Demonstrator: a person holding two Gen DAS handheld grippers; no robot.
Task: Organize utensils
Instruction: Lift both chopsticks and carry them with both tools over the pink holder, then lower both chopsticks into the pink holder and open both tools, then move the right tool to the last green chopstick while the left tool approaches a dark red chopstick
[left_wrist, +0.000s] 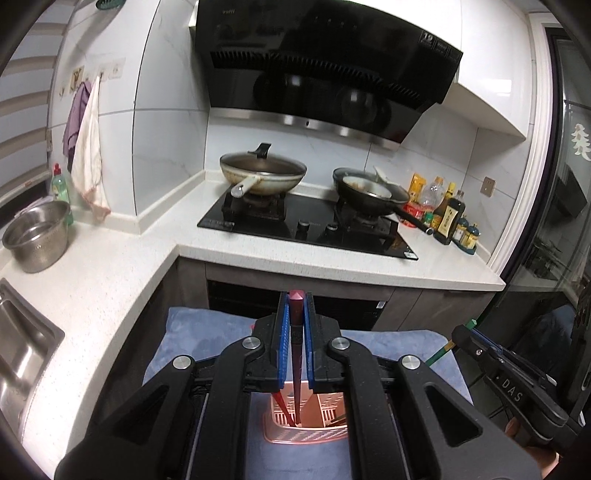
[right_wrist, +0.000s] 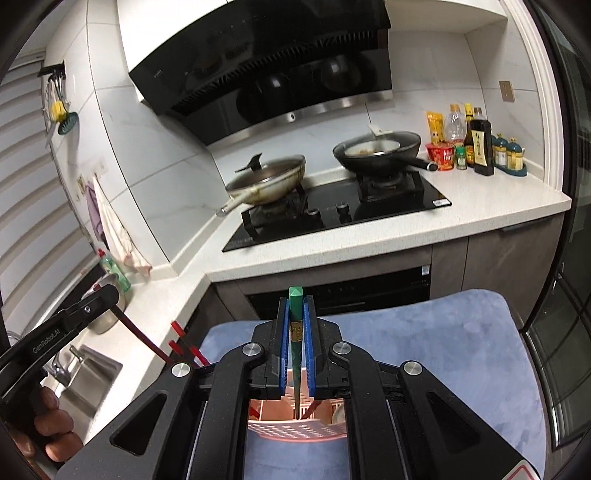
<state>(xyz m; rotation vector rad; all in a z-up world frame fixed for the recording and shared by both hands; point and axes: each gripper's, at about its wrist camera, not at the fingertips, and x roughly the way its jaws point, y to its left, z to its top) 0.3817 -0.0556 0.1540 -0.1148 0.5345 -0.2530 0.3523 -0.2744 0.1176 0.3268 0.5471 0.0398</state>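
The left tongs (left_wrist: 295, 306) are clamping a dark red chopstick (left_wrist: 296, 354) and the right tongs (right_wrist: 296, 310) a green chopstick (right_wrist: 296, 332), both tips dipping at six o'clock into the pink basket (right_wrist: 295, 430).

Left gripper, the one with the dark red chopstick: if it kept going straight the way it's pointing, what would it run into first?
Probably the cabinet front under the stove counter. The left gripper, shut on the dark red chopstick, aims just below the countertop edge; nothing shows between, though depth is unclear.
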